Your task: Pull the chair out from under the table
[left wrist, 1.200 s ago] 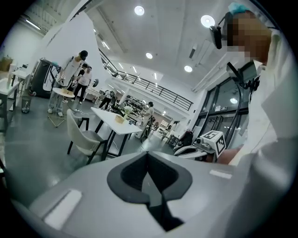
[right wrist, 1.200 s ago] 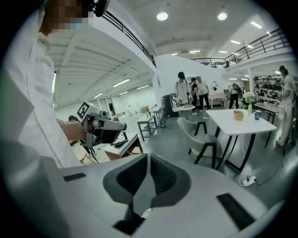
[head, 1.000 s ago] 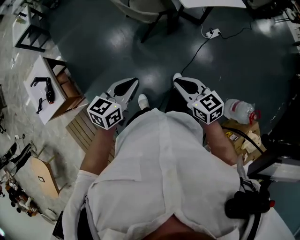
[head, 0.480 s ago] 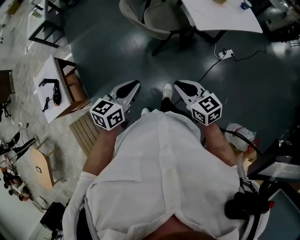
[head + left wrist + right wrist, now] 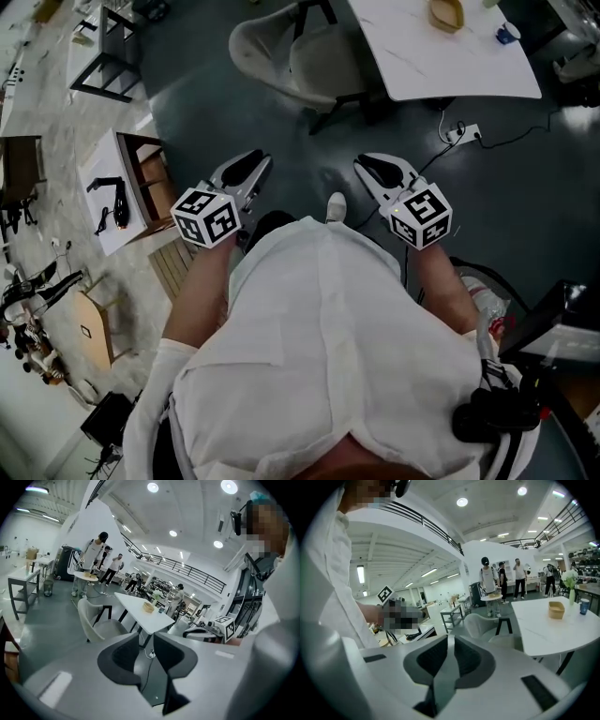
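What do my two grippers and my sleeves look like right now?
The left gripper and right gripper are white with dark grey curved jaw pads. Each carries a white cube printed with black square markers. The shirt and its sleeves are white. The left gripper's jaws have just been opening, nothing between them.

Glossy dark floor (image 5: pixel 202 94), smooth white table (image 5: pixel 441 61), matt pale chair (image 5: pixel 267 47)

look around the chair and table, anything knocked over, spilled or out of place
Nothing looks tipped or spilled. The chair stands upright at the white table, and the bowl sits flat on it. The only stray item is a power strip lying loose on the floor beside the table.
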`<state>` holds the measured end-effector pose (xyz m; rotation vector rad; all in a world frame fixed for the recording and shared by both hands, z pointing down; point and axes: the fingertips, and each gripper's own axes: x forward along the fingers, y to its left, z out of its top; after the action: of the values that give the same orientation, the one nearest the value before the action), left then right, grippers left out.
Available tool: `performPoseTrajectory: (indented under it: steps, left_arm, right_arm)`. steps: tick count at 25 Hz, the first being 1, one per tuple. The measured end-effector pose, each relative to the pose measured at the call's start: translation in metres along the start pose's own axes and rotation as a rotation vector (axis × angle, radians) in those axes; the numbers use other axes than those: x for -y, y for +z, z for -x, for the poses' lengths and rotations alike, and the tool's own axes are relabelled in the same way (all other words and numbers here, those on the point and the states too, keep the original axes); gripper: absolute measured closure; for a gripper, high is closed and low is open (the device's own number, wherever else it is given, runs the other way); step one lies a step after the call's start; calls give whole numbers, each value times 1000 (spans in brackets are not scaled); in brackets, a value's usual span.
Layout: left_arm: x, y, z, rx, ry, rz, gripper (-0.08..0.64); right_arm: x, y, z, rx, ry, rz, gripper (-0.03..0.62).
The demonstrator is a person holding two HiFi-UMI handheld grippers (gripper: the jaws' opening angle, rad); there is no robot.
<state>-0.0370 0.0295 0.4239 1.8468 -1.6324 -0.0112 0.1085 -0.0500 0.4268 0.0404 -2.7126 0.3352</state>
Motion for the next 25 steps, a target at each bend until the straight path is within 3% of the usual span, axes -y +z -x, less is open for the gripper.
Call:
performPoseTrajectory:
  steps: [3, 6, 11, 25]
  left_arm:
    - [-21, 14, -19, -23, 31, 18, 465]
    - [-52, 35, -35, -43, 62, 9, 450]
    - [-115, 64, -69, -85, 89, 28, 417]
    - [-311, 97, -163, -304, 154, 203, 317]
  right_arm:
    - [20, 6, -5, 11, -7, -19, 567]
    - [36, 12, -17, 8, -19, -34, 483]
    - [65, 26, -33, 11, -93, -49, 483]
    - [95, 69, -92, 51, -358, -169, 483]
